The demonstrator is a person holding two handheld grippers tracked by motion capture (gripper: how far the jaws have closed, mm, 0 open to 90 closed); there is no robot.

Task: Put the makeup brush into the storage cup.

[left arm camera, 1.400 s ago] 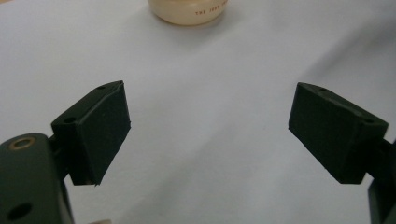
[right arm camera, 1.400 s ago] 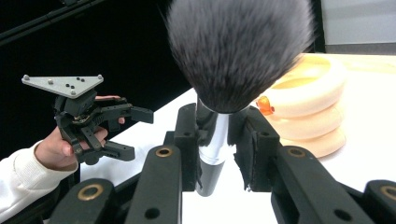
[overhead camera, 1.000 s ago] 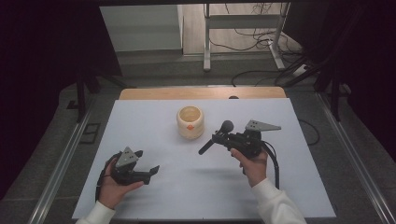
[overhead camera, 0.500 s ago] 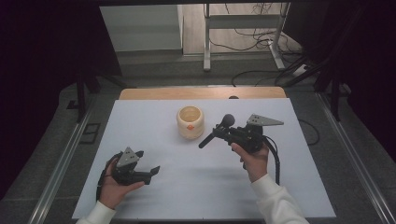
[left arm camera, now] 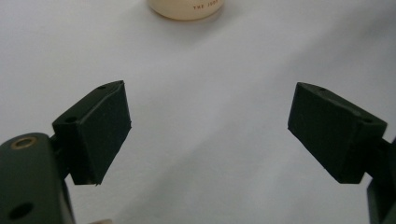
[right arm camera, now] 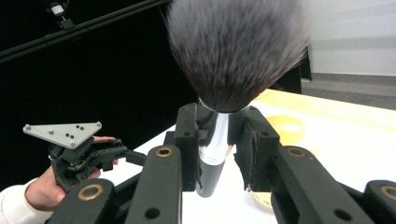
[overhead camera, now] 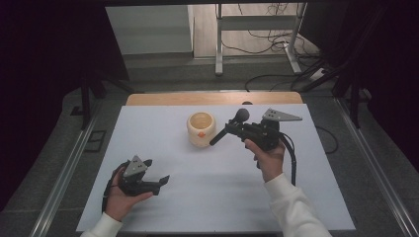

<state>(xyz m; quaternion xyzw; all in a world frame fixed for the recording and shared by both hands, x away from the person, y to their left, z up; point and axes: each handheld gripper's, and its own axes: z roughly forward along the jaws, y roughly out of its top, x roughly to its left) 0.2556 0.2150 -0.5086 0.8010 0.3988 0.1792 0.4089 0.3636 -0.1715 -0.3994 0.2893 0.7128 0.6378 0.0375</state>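
Right gripper [overhead camera: 232, 129], squeezed on the makeup brush [overhead camera: 231, 126], now higher up and farther back on the table than a second ago. Fluffy brush tip now closer to the cream jar [overhead camera: 200, 129]. Right hand [overhead camera: 269, 157] stretched a little farther forward too.

We see one standing obstacle on the white table [overhead camera: 148, 128]: a cream cup [overhead camera: 200, 129] just behind its centre, toward the far edge. The right gripper [overhead camera: 228, 129] reaches toward the cup's right side with a brush [overhead camera: 241, 115] clamped in its jaws, narrowing the room there. The left gripper [overhead camera: 160, 180] hangs near the front-left corner, jaws spread wide, with bare tabletop between it and the cup.
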